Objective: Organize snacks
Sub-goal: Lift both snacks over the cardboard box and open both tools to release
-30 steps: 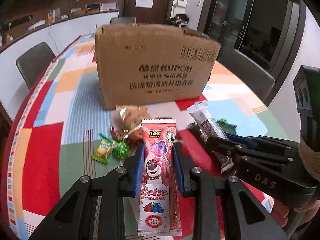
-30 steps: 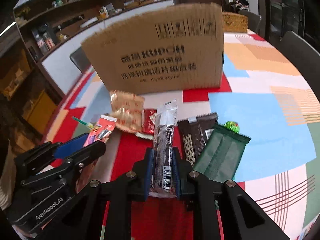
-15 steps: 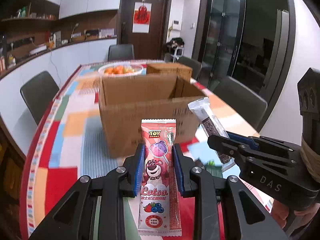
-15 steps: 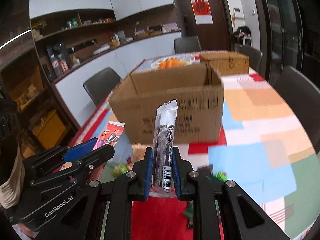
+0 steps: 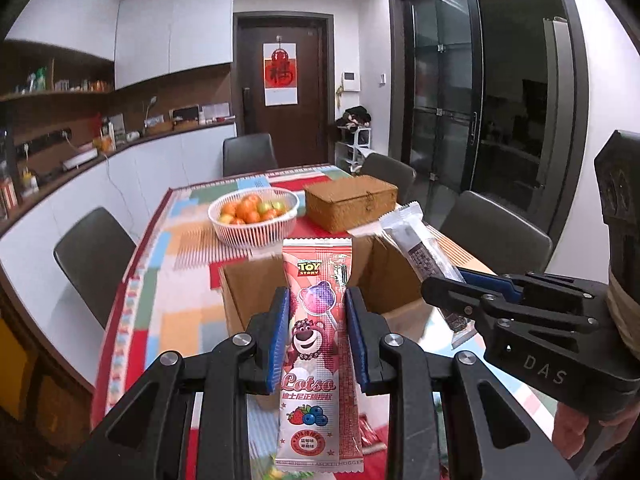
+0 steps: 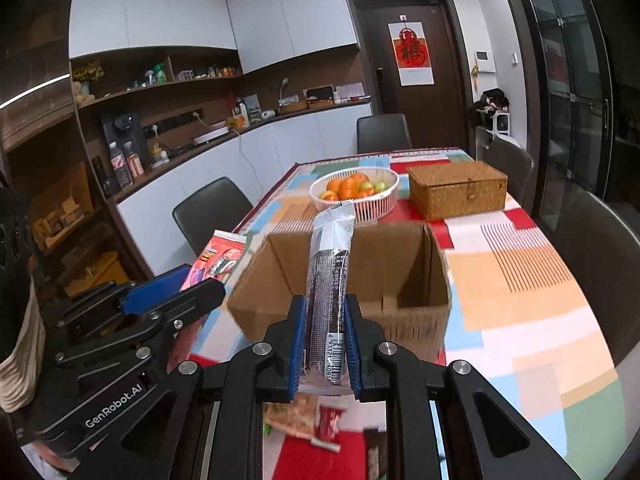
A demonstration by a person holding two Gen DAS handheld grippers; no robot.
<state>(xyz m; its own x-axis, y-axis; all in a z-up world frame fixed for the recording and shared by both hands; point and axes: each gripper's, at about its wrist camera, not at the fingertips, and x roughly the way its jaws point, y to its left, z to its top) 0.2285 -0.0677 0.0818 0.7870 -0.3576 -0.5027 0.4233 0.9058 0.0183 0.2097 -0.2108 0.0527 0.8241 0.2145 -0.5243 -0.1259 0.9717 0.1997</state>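
Note:
My left gripper [image 5: 317, 308] is shut on a pink Lotso lollipop packet [image 5: 318, 344] and holds it upright, raised just in front of the open cardboard box [image 5: 248, 292]. My right gripper [image 6: 325, 316] is shut on a dark snack bar [image 6: 330, 280] in a clear-ended wrapper, also raised before the open box [image 6: 400, 276]. Each gripper shows in the other's view: the right one [image 5: 444, 284] with its bar [image 5: 424, 256], the left one [image 6: 196, 284] with its packet [image 6: 218, 258]. The box interior looks empty where visible.
A white basket of oranges [image 6: 356, 192] and a woven lidded box [image 6: 458, 188] stand behind the cardboard box. Loose snacks [image 6: 304, 416] lie on the patchwork tablecloth [image 6: 520, 276] below my grippers. Grey chairs [image 5: 94, 252] surround the table.
Both grippers have risen with their snacks from table level to above the box's near rim; the box's open inside now shows. The grips have not changed.

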